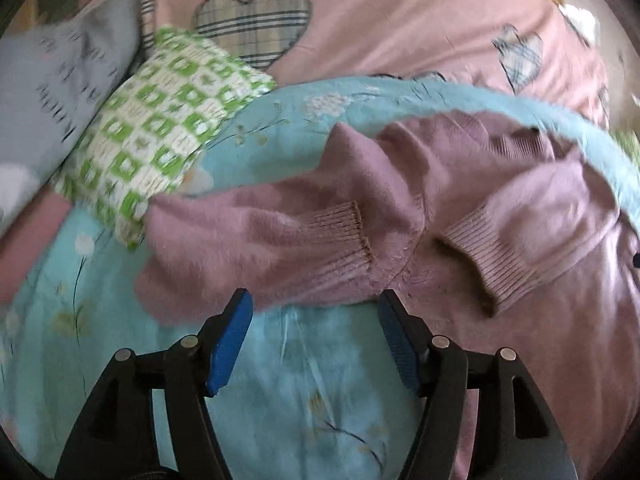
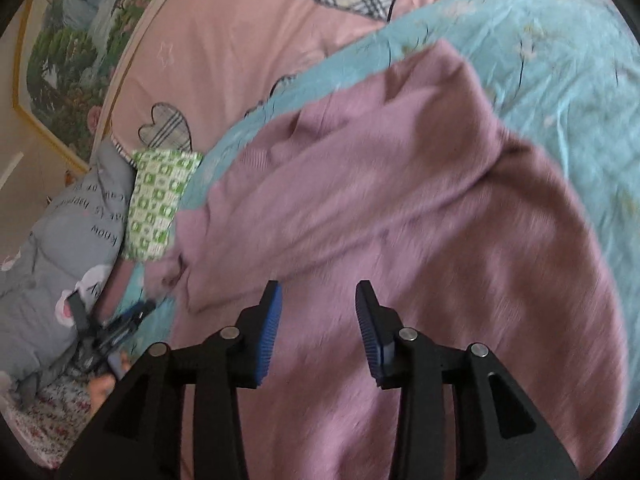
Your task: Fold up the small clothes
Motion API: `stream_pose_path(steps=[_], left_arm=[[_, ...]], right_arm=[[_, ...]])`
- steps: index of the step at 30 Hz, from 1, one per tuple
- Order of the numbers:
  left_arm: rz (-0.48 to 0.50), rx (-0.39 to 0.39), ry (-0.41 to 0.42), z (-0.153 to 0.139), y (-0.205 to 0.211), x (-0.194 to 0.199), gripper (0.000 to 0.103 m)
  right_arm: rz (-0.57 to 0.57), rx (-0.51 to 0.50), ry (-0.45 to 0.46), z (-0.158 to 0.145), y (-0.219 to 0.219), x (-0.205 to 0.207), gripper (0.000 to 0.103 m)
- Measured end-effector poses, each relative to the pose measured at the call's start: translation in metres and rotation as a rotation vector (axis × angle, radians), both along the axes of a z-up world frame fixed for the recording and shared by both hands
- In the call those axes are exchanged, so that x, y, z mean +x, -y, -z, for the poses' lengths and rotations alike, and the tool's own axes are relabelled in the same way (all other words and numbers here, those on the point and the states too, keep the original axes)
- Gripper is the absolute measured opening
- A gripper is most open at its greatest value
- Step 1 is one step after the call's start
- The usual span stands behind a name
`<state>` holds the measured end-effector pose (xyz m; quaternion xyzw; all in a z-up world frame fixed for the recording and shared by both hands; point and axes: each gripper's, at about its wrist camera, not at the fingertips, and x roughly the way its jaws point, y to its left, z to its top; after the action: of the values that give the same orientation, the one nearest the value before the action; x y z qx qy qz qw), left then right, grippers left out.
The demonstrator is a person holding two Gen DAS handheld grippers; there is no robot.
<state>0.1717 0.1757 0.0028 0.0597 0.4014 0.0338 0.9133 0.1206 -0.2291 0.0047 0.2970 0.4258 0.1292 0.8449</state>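
A mauve knitted sweater point(image 1: 400, 216) lies on a light blue flowered sheet point(image 1: 288, 384), both sleeves folded in so the ribbed cuffs point(image 1: 344, 236) meet across its body. My left gripper point(image 1: 316, 304) stands open just short of the sweater's near edge, nothing between its blue pads. In the right wrist view the same sweater point(image 2: 400, 216) fills the middle. My right gripper point(image 2: 318, 292) hangs over it, open, with its jaws apart and nothing between them. The left gripper point(image 2: 140, 308) shows small at the lower left of that view.
A green-and-white checked folded cloth point(image 1: 160, 128) lies left of the sweater, beside a grey printed pillow point(image 1: 52, 92). A pink quilt with plaid hearts point(image 1: 400, 24) covers the far part of the bed. A framed landscape picture point(image 2: 68, 52) hangs on the wall.
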Motion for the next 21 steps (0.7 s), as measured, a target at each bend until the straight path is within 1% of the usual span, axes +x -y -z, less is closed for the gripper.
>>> stream_pose_path(steps=[2, 3, 5, 6, 7, 8, 9, 10, 12, 15, 18, 19, 21], left_arm=[[0.010, 0.028, -0.017, 0.008, 0.001, 0.011, 0.066], [0.008, 0.027, -0.034, 0.013, -0.001, 0.018, 0.066], [-0.004, 0.012, -0.053, 0.021, -0.005, 0.030, 0.066], [-0.017, -0.005, -0.059, 0.024, -0.009, 0.036, 0.063], [-0.025, -0.025, -0.063, 0.026, -0.013, 0.041, 0.046], [-0.031, -0.046, -0.072, 0.027, -0.016, 0.044, 0.018], [-0.043, -0.077, -0.084, 0.028, -0.021, 0.047, 0.009], [-0.060, -0.108, -0.086, 0.027, -0.025, 0.049, 0.007], [-0.089, -0.154, -0.060, 0.018, -0.030, 0.045, 0.005], [-0.083, -0.206, 0.003, -0.007, -0.019, 0.030, 0.004], [-0.008, -0.272, 0.087, -0.042, 0.014, 0.011, 0.004], [0.034, -0.301, 0.117, -0.056, 0.034, 0.006, 0.004], [0.097, -0.339, 0.147, -0.072, 0.063, 0.004, 0.004]], right_arm=[[-0.004, 0.020, -0.033, 0.007, -0.002, 0.000, 0.040], [-0.002, 0.018, -0.043, 0.009, -0.003, -0.002, 0.040], [0.003, 0.013, -0.055, 0.010, -0.005, -0.004, 0.040], [0.005, 0.015, -0.056, 0.010, -0.005, -0.003, 0.040], [0.006, 0.015, -0.054, 0.008, -0.005, -0.003, 0.040], [0.009, 0.010, -0.052, 0.006, -0.005, -0.004, 0.040], [0.011, 0.008, -0.048, 0.005, -0.006, -0.005, 0.040], [0.013, 0.005, -0.043, 0.003, -0.005, -0.007, 0.040], [0.013, 0.004, -0.034, 0.001, -0.005, -0.008, 0.040], [0.007, 0.008, -0.016, -0.002, -0.006, -0.012, 0.040], [0.015, 0.009, 0.003, -0.004, -0.004, -0.017, 0.040], [0.022, 0.008, 0.007, -0.005, -0.002, -0.018, 0.040], [0.033, 0.016, 0.012, -0.006, 0.000, -0.022, 0.040]])
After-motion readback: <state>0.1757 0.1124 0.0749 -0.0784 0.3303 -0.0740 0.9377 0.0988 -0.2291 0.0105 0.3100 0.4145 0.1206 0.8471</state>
